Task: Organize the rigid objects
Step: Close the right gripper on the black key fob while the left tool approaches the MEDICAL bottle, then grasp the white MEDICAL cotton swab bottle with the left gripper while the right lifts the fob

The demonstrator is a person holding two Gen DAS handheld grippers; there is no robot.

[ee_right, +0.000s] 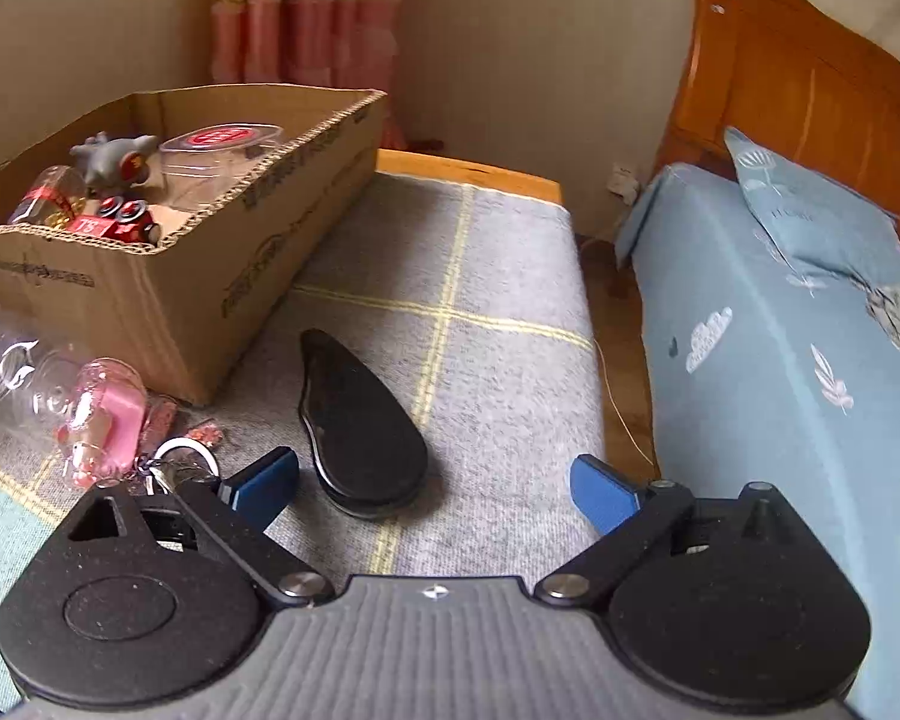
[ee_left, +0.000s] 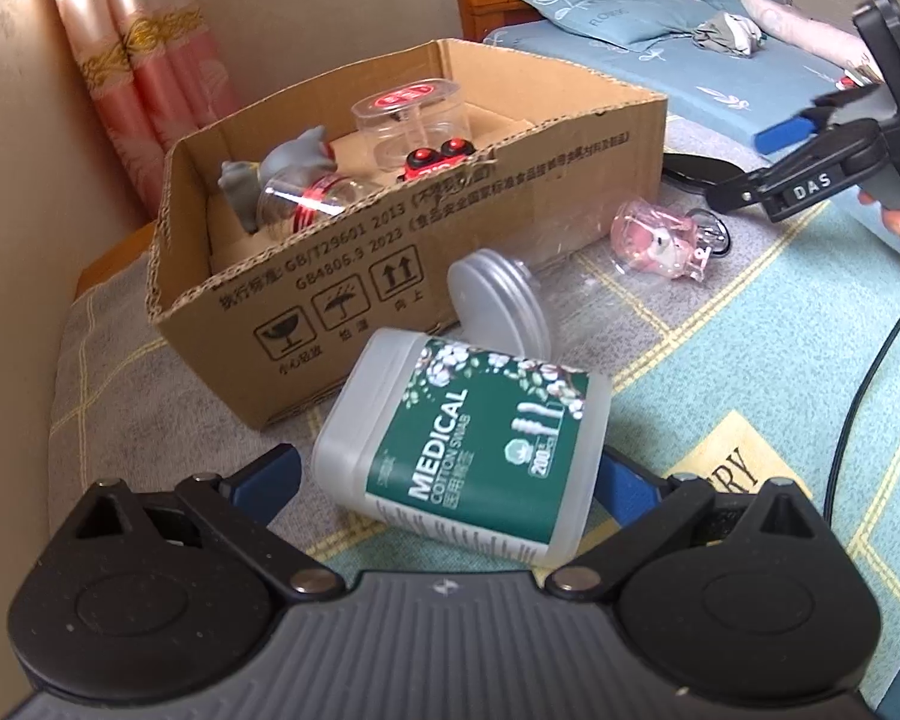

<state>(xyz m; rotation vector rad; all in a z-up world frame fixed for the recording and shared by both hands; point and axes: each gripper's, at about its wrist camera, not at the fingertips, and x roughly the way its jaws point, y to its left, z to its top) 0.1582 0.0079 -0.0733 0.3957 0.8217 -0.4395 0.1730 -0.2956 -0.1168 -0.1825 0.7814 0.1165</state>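
Note:
My left gripper [ee_left: 450, 468] is shut on a frosted plastic box of medical cotton swabs [ee_left: 462, 444] with a green label, held tilted above the mat near the cardboard box [ee_left: 342, 276]. Inside the cardboard box lie clear jars with red lids [ee_left: 408, 114], a grey toy [ee_left: 282, 168] and a red toy car [ee_left: 438, 159]. A clear jar with a silver lid [ee_left: 498, 300] lies beside the box. A pink clear keychain toy [ee_left: 660, 240] lies further right. My right gripper [ee_right: 435, 495] is open and empty above a black flat case [ee_right: 360, 426].
The grey and teal checked mat [ee_right: 498, 276] covers a low surface. A bed with a blue sheet [ee_right: 780, 390] and wooden headboard stands to the right. Pink curtains hang behind the box. A black cable [ee_left: 858, 396] runs at the right.

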